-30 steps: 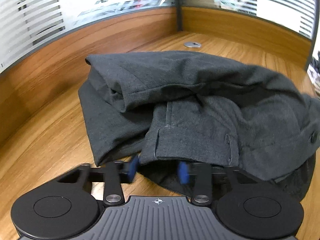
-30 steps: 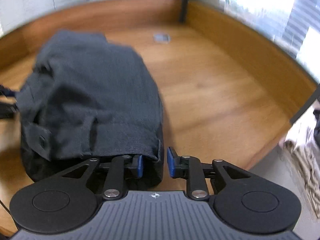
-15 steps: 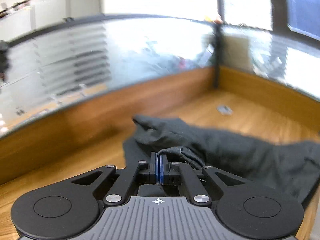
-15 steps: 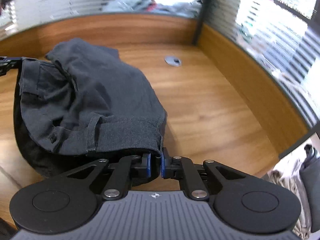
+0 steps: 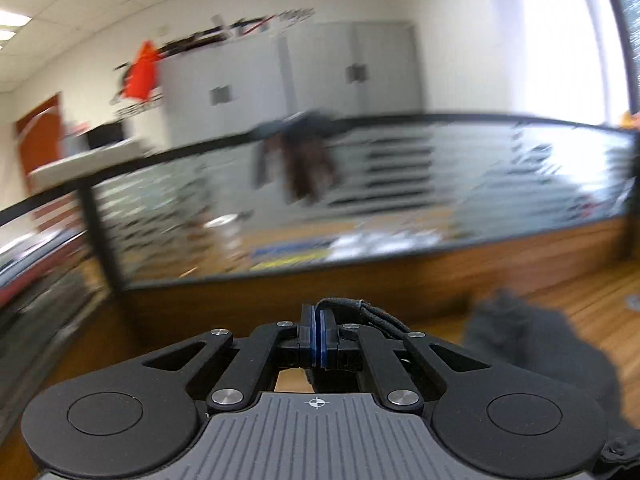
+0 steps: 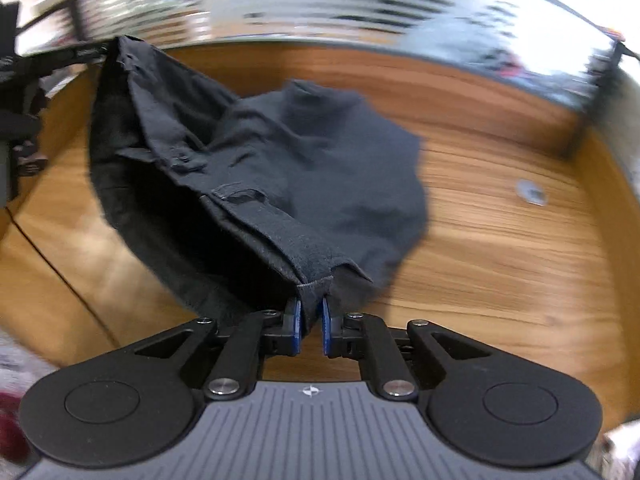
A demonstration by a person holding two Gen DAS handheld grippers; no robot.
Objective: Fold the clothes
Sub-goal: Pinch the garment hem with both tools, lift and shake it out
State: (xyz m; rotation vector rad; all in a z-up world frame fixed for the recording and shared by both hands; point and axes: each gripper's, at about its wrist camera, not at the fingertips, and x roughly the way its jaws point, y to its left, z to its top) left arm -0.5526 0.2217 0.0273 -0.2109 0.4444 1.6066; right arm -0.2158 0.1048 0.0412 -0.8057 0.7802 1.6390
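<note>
Dark grey trousers (image 6: 320, 152) hang lifted above the wooden desk (image 6: 500, 240), stretched by the waistband between both grippers. My right gripper (image 6: 311, 314) pinches one waistband corner between its blue pads; its jaws are opening slightly, with the cloth still held between them. In the left wrist view, my left gripper (image 5: 319, 320) is shut tight on the other waistband end, and a bunched edge of cloth (image 5: 360, 308) sticks out past the pads. The rest of the trousers (image 5: 520, 344) droop to its right, blurred.
A glass partition (image 5: 360, 200) with a wooden base rings the desk; a dark garment (image 5: 304, 160) is draped over its top rail. A round cable grommet (image 6: 530, 192) sits in the desk at the right. A thin black cable (image 6: 60, 280) crosses the left side.
Both grippers closed on the waistband ends and rose, lifting the trousers off the desk. The left gripper also tilted up and swung toward the partition and room beyond.
</note>
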